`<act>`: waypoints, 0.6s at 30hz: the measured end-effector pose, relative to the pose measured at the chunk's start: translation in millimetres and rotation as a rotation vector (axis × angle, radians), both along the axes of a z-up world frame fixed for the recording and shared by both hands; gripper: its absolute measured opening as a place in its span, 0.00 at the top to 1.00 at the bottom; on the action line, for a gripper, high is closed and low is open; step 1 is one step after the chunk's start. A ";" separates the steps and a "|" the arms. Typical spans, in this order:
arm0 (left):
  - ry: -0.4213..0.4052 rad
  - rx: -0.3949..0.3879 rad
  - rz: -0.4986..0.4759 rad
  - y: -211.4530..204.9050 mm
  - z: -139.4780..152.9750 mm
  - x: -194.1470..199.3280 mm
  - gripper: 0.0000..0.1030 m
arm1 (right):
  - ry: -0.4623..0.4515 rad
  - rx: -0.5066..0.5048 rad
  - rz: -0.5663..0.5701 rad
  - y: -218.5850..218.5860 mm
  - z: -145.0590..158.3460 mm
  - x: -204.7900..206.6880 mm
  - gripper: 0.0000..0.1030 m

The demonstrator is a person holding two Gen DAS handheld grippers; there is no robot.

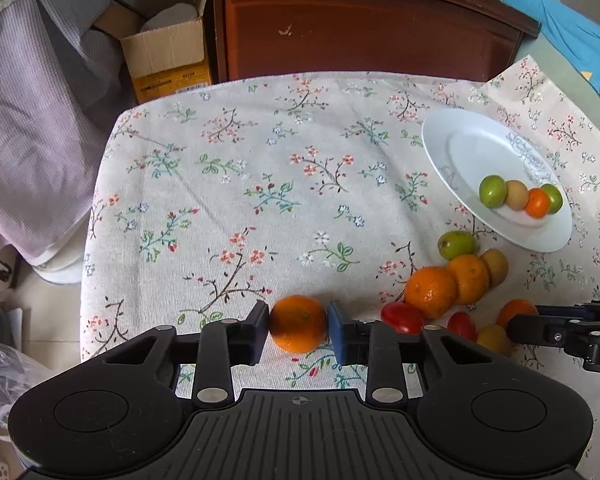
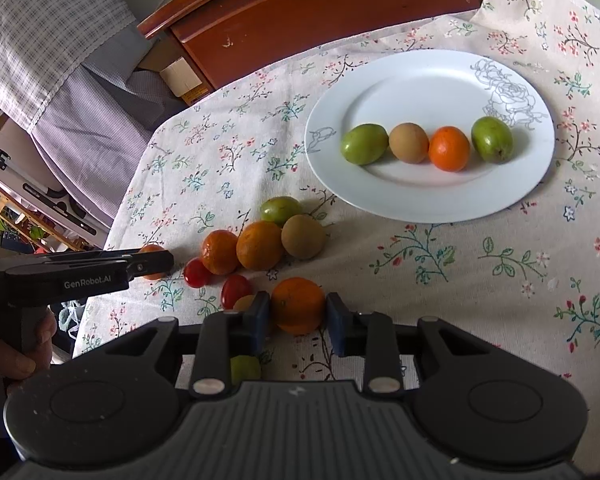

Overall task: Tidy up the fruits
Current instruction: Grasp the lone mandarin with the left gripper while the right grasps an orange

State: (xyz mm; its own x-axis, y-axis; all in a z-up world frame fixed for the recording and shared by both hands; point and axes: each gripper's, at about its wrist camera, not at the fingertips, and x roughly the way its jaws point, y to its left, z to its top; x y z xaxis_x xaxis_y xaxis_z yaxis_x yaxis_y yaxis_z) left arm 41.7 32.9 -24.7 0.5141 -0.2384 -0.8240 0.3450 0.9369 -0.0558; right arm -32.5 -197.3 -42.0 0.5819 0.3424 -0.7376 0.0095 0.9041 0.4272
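**Two oranges in the tongs, plate off to the right**

My left tongs [image 1: 298,330] are clamped on an orange [image 1: 299,329], both pads pressed against its sides. Whether it is lifted off the desk [image 1: 240,200] or resting on the floral cloth, I cannot tell. My right tongs [image 2: 298,312] bracket a second orange [image 2: 298,305]: the left pad touches it, while on the right I cannot make out full contact, so I would call that grip closing rather than sure.

The relation that matters is the white plate [image 2: 380,80]. From the left tongs it lies well ahead and far to the right, with the loose fruit pile in between. From the right tongs it sits straight ahead and slightly right, with bare cloth between, so my right hand is the nearer one.

On the plate, four fruits stand in a row across its middle: green, brown, a small orange one [image 2: 449,149], green. Its front half is bare. Loose on the cloth near the plate's edge are oranges, a green fruit, a brown one and cherry tomatoes [image 2: 236,290].
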 end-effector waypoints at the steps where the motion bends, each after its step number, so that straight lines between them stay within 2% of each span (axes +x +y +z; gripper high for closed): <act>1: 0.000 -0.002 -0.002 -0.5 0.2 0.0 0.72 | 0.000 0.000 -0.001 -0.2 0.1 0.0 0.71; 6: 0.021 0.012 0.012 -0.3 -5.0 1.5 0.71 | 0.000 0.000 -0.003 -0.8 -0.4 0.6 0.71; 12: -0.001 0.046 -0.017 -5.5 -6.1 -1.9 0.69 | 0.013 0.019 -0.008 -3.2 -1.9 1.3 0.70; 18: -0.014 0.020 -0.031 -8.0 -3.9 -4.3 0.72 | 0.008 0.010 -0.002 -1.6 -1.5 1.3 0.71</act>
State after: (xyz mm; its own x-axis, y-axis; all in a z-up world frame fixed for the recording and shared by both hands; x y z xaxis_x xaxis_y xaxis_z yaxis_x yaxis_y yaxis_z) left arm 37.4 24.9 -28.6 0.5179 -0.2383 -0.8216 0.3748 0.9265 -0.0324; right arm -31.2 -198.9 -43.5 0.5765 0.3485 -0.7391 0.0147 0.8999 0.4358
